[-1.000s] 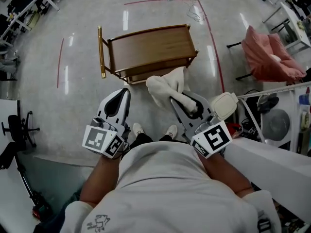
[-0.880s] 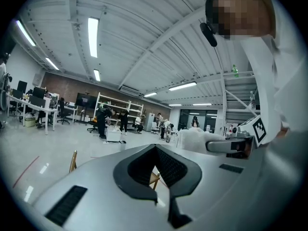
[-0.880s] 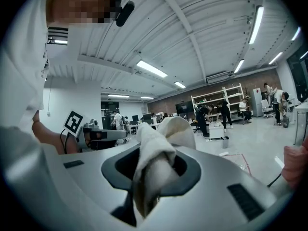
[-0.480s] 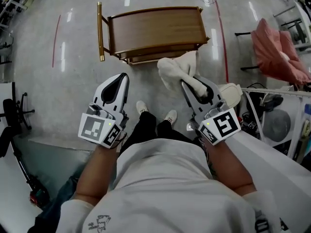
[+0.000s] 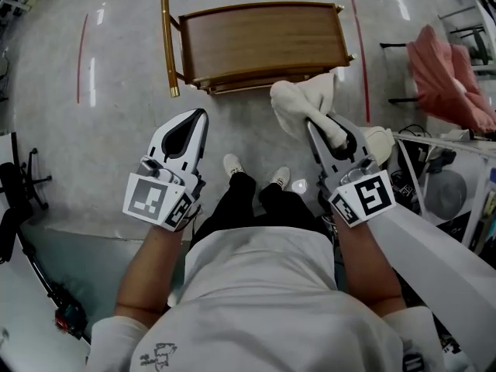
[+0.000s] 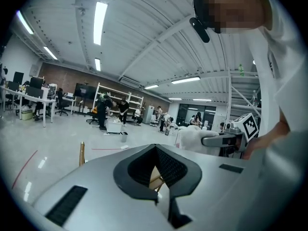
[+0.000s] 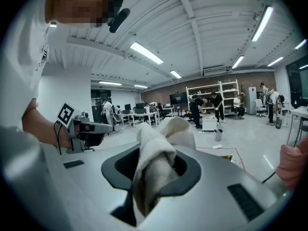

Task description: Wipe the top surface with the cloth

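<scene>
A wooden cart [image 5: 263, 41] with a brass handle [image 5: 167, 45] on its left end stands on the floor ahead of me; its top is bare. My right gripper [image 5: 314, 124] is shut on a white cloth [image 5: 298, 99], which bunches out past the jaw tips and hangs just short of the cart's near right corner. In the right gripper view the cloth [image 7: 154, 162] fills the jaws. My left gripper [image 5: 198, 116] is held level on the left, shut with nothing in it, short of the cart. The left gripper view shows a sliver of wood past the closed jaws of the left gripper [image 6: 156, 150].
A pink chair [image 5: 453, 68] stands at the far right, a white table edge [image 5: 434, 246] runs beside my right arm, and an office chair [image 5: 15, 200] is at the left. Red tape lines [image 5: 80, 60] mark the floor. My shoes [image 5: 232, 165] are near the cart.
The cart now sits closer and higher in the head view as I step toward it. Both grippers keep their pose; the right one still holds the cloth.
</scene>
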`<act>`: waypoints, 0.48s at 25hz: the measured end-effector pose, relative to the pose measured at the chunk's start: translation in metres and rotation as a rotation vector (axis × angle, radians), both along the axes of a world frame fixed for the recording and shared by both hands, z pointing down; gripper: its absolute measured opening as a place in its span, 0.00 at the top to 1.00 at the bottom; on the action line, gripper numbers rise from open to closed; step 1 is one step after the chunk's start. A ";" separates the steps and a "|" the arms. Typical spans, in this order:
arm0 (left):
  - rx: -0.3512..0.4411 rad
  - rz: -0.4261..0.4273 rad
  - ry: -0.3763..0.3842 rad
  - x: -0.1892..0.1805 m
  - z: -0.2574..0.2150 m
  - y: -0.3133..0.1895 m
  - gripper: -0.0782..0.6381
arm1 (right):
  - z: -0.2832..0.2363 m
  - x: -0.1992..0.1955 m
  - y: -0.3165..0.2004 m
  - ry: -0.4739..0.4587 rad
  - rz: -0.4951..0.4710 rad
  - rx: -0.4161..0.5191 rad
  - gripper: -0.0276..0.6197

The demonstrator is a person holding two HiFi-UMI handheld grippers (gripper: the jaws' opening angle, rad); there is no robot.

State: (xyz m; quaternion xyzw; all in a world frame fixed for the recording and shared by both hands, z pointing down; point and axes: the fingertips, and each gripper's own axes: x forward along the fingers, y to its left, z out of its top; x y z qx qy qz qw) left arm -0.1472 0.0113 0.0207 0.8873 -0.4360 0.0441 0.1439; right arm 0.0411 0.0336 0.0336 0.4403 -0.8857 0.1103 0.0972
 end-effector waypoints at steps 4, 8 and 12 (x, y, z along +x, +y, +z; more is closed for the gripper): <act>-0.017 0.014 0.003 -0.001 0.015 -0.009 0.88 | 0.017 -0.005 -0.009 0.009 0.001 -0.017 0.82; -0.031 0.020 0.010 0.011 0.036 -0.020 0.88 | 0.037 0.000 -0.022 0.019 -0.013 -0.023 0.82; -0.046 0.010 0.053 0.028 0.065 -0.034 0.88 | 0.069 0.008 -0.038 0.031 -0.032 -0.038 0.82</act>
